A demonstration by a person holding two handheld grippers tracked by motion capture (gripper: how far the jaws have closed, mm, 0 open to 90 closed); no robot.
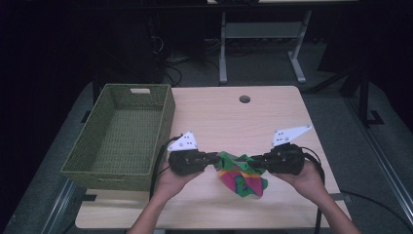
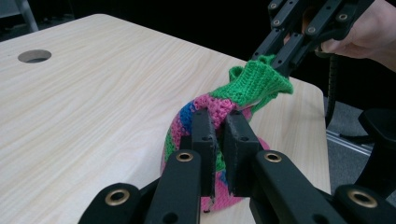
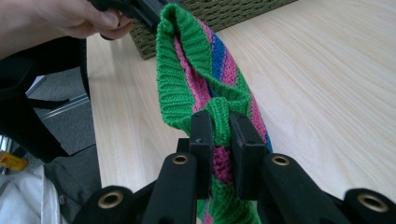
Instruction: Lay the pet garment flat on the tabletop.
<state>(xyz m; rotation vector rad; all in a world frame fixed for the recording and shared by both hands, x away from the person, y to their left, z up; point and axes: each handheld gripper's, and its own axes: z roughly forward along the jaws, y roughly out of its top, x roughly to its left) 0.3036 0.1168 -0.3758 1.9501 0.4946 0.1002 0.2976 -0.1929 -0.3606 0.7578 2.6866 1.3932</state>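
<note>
Knitted hat [image 1: 241,176] over pale wood table [image 1: 272,112], dark room behind

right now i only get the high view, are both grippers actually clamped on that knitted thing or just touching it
Observer: Yes. The left gripper pinches the pink and blue part of the knitted piece between its pads.
Operator: and the right one
Observer: The right gripper is shut on the green ribbed cuff.
Operator: is it lifted off the table
Observer: Partly. The cuff end hangs between the grippers; the lower end seems to rest on the table.
</note>
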